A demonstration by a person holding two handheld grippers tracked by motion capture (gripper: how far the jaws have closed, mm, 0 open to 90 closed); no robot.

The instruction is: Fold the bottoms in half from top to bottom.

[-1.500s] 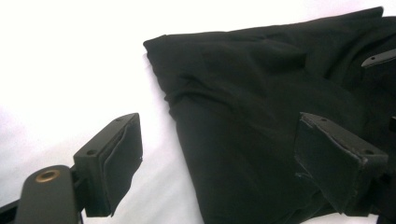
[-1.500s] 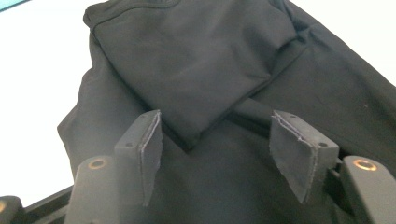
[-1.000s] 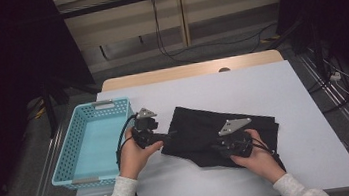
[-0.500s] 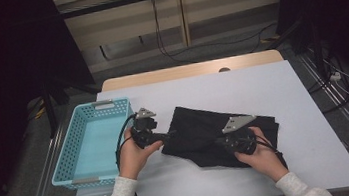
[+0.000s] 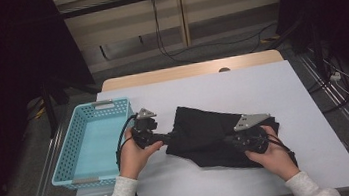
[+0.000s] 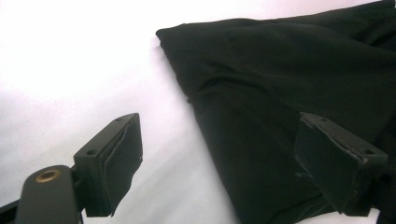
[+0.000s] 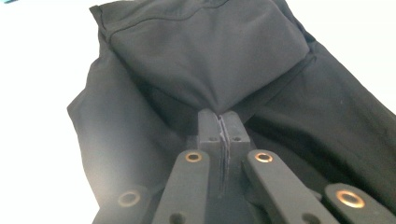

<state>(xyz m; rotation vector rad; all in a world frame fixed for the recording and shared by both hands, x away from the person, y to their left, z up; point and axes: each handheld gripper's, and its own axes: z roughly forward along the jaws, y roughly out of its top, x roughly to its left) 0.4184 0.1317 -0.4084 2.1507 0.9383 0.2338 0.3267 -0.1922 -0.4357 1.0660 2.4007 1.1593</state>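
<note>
A black cloth (image 5: 206,129) lies crumpled on the white table (image 5: 261,82), right of centre. My right gripper (image 5: 229,140) is shut on a fold of it near the front edge; in the right gripper view the jaws (image 7: 219,120) are pressed together, with the black cloth (image 7: 201,51) pinched and pulled taut into a peak. My left gripper (image 5: 168,140) stands open at the cloth's left edge. In the left gripper view (image 6: 219,130) one pad (image 6: 119,158) is over bare table and the other over the black cloth (image 6: 289,93), gripping nothing.
A light blue plastic basket (image 5: 108,104) stands at the table's left side, just left of my left hand. Bare table stretches behind and to the right of the cloth. Cables lie on the floor beyond the far edge.
My right gripper has shifted a little to the right and up with the cloth fold pinched in it. The left gripper has stayed where it was.
</note>
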